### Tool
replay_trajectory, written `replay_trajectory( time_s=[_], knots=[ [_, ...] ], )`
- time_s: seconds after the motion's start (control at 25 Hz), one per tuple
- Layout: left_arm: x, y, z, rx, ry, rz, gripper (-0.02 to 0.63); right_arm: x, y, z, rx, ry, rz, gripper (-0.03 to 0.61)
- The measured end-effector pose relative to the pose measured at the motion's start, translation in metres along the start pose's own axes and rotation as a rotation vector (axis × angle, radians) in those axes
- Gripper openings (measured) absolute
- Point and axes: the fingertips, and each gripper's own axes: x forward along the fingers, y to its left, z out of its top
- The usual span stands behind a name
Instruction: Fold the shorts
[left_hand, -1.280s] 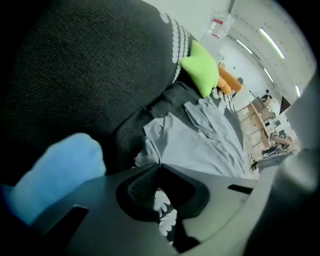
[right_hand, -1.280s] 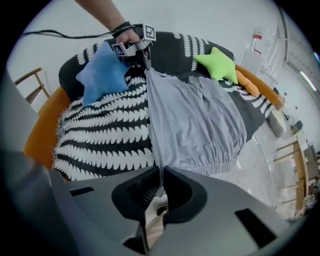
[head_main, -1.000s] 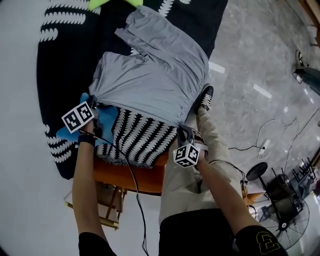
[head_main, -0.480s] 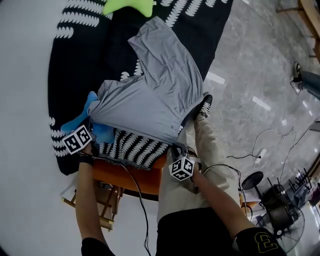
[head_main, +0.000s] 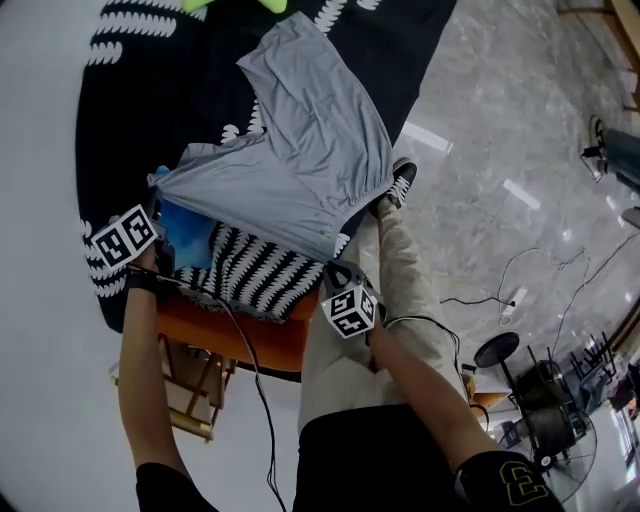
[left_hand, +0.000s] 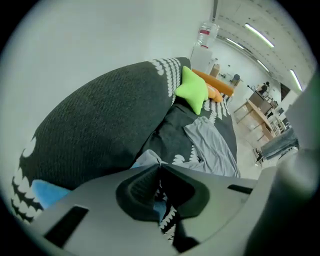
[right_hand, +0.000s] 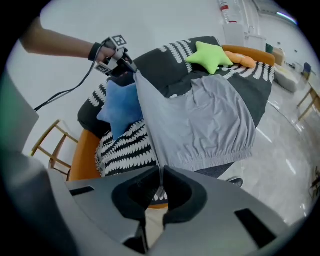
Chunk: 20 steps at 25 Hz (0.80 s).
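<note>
Seeing both jaws pressed shut on the grey shorts (head_main: 295, 165): left gripper (head_main: 160, 188) pinches one corner, right gripper (head_main: 336, 262) another. Fabric is stretched between them over the black-and-white cover (head_main: 255, 275). Only legible print I get: yellow "3" (head_main: 520, 482) on the person's dark garment.

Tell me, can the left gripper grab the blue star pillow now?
Probably not yet. The left gripper has its jaws shut on the grey shorts, though the blue star pillow sits close beside it.
</note>
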Motion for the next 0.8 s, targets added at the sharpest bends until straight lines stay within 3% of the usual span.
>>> replay_trajectory(
  time_s=[0.28,0.52,0.8],
  knots=[
    [0.05,-0.067,0.062,0.068,-0.036,0.034,0.02,-0.013,-0.068,0.023,0.139,-0.09,0.001,0.041],
    [0.117,-0.179,0.118,0.222,-0.021,0.016,0.02,-0.017,-0.157,0.022,0.25,-0.087,0.042,0.041],
    [0.181,-0.271,0.168,0.321,0.0,-0.022,0.019,-0.01,-0.238,0.024,0.355,-0.102,0.029,0.041]
  ],
)
